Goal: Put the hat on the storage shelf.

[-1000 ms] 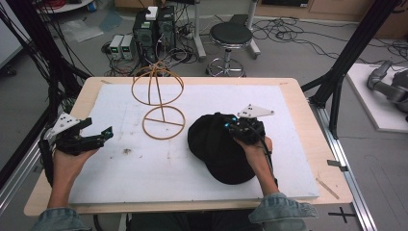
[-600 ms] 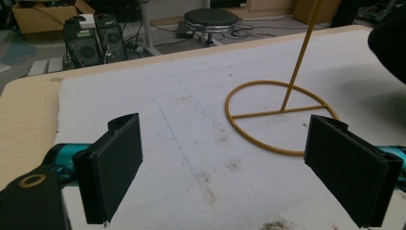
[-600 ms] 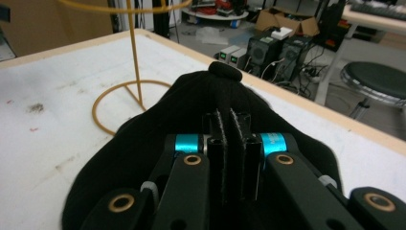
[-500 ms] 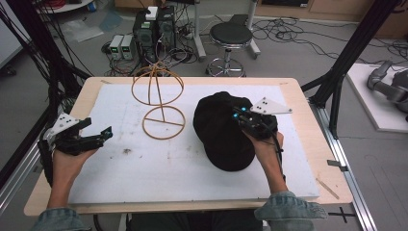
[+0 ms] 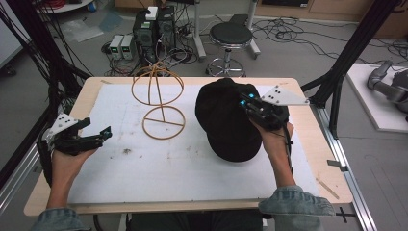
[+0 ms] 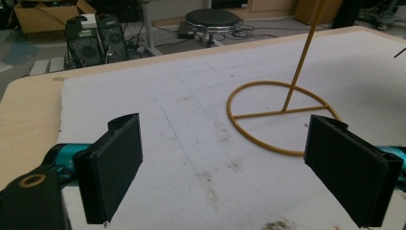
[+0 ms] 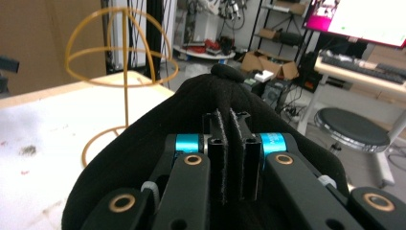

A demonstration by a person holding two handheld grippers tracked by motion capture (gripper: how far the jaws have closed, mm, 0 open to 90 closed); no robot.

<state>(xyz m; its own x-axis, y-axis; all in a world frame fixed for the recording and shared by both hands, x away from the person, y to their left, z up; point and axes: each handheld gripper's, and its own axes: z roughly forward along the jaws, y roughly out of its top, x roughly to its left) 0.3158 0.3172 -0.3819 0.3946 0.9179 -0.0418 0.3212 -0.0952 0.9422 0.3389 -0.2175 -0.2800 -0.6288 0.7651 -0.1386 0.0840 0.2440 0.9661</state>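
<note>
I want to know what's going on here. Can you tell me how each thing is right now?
Black cap: pinched at one edge, lifted off the table.
Wire hat stand: upright, nothing on it.
Right gripper: shut on the cap's fabric.
Left gripper: jaws wide open, holding nothing.
Stool: standing on the floor, nobody on it.

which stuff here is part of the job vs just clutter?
In play:
- black cap, pinched in the right claw
- yellow wire hat stand, the likely place for the cap
- left claw, open, idle above the white mat

Just lying about:
- round stool
- computer boxes on the floor
- floor cables
</note>
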